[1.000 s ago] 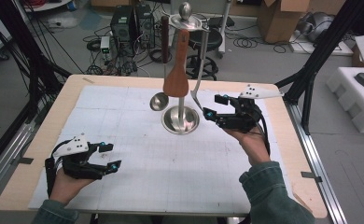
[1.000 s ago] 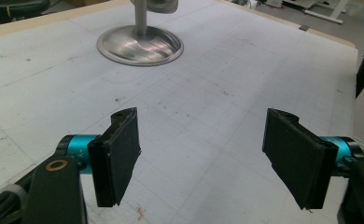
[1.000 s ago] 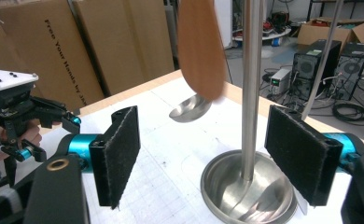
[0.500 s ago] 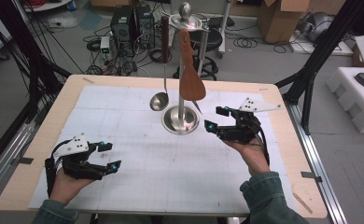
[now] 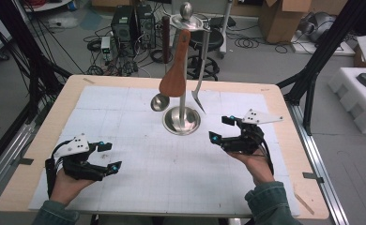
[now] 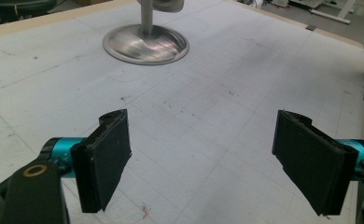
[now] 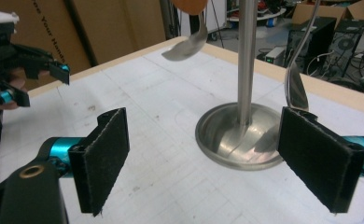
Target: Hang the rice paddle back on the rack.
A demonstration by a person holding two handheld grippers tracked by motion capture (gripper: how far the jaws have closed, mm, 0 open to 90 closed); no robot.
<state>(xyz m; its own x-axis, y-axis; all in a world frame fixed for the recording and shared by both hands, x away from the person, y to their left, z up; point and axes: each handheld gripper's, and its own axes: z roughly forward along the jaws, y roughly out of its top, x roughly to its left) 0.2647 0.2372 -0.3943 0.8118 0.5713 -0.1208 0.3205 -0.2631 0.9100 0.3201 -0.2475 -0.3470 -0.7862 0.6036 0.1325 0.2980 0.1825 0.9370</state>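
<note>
Utensil stand [image 5: 182, 123] sits just beside the wide-open, empty right hand-held gripper [image 5: 222, 129].

Left tool [image 5: 110, 156]: black body, cyan tips, white top plate; black pads. Right tool [image 5: 221, 129]: same colours. Ahead of both, stand [image 5: 182, 121]: polished silver base and pole. Wooden spatula [image 5: 174, 79]: reddish-brown. Ladle [image 5: 159, 101] and slotted turner [image 5: 200, 91]: silver metal. Table [image 5: 73, 89]: pale wood edge; mat [image 5: 125, 117] under the tools: white with faint grey grid. Sleeves [image 5: 270, 204]: dark green.
</note>
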